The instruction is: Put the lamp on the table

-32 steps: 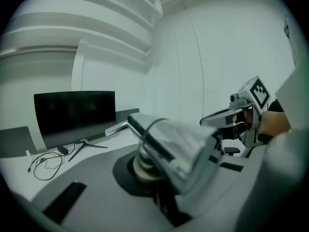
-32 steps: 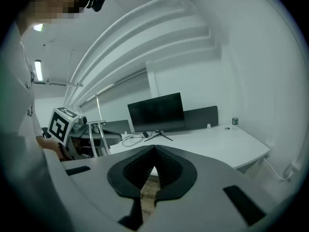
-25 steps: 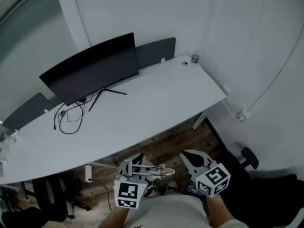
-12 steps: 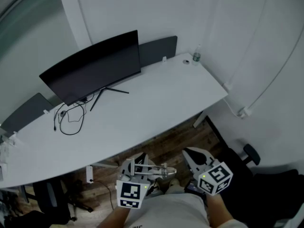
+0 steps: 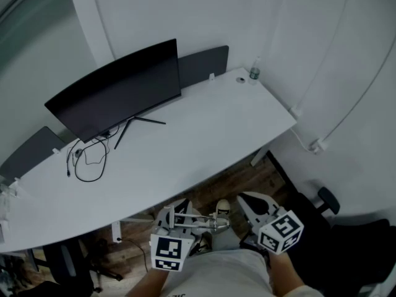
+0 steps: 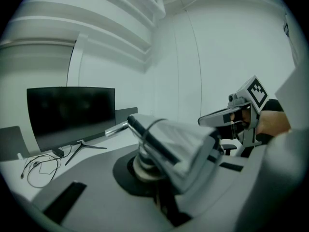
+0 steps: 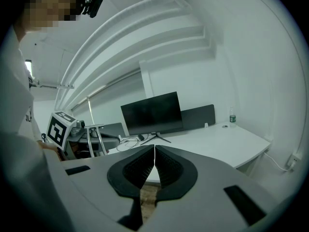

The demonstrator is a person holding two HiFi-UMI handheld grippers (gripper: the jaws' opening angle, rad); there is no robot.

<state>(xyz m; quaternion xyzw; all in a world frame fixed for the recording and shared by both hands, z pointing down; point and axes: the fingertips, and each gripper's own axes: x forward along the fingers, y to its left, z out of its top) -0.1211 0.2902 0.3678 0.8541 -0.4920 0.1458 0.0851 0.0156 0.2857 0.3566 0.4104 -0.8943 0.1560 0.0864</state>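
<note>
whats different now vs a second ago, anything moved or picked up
A white shoe has stepped forward on the wooden floor between the grippers, toward the white desk. Nothing was taken hold of or let go. Unchanged: the left gripper stays shut on the silver metal lamp, and the right gripper is shut and empty, both low in front of the person. The black monitor sits as before.

The lamp hides the jaws of the left tool, centre frame; the worktop's left end is cut off.
</note>
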